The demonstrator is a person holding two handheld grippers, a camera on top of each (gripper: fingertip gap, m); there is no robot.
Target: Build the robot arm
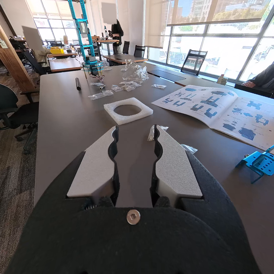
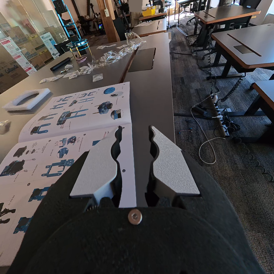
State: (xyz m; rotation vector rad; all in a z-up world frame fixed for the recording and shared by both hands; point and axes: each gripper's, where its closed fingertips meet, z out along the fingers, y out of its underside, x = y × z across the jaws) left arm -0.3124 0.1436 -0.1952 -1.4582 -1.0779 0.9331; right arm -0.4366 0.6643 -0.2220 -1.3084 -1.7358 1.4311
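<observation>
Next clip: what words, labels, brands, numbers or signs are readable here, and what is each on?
I won't copy out wording; these bear it:
Open instruction booklet: captions and step numbers beside blue diagrams.
Cardboard boxes and posters behind the glass wall: printed branding.
Small plastic bags: labels too small to read.

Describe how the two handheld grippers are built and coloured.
The left gripper and right gripper look alike: a rounded matte black body with one silver hex-socket screw, and two pale grey textured fingers lined with wavy black pads. No cables, sleeves or hands show.
</observation>
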